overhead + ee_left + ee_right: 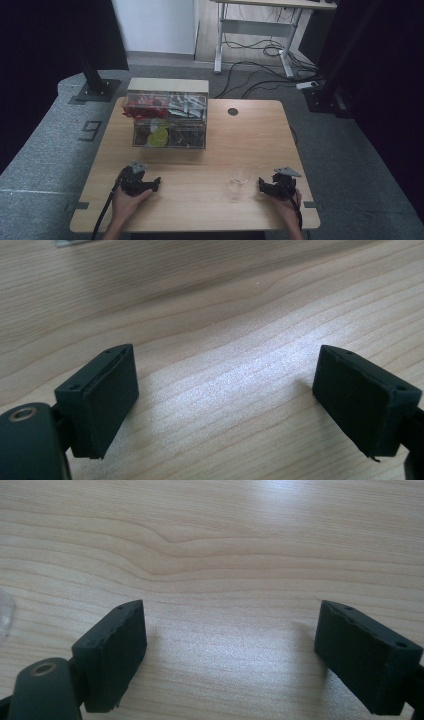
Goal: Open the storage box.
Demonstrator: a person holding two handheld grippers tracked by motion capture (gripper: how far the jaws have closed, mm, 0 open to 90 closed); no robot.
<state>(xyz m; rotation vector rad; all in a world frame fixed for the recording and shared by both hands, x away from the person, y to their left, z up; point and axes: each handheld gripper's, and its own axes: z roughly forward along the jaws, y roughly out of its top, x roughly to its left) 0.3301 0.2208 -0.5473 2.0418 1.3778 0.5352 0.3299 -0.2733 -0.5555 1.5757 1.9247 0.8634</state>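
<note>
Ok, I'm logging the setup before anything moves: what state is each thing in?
Left gripper: open, empty, resting on the table.
Right gripper: open, empty, on the table beside the glass.
Clear glass: upright, looks empty.
Clear compartment box: stocked with sachets.

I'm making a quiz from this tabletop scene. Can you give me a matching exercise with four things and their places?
Things:
1. clear drinking glass
2. clear plastic compartment box
3. left gripper
4. round dark hole in the wooden table

Places:
A. far right of the box
B. near edge, left side
C. far side, left of middle
D. just beside the right gripper

Pairs: 1-D, 2-C, 3-B, 4-A
</note>
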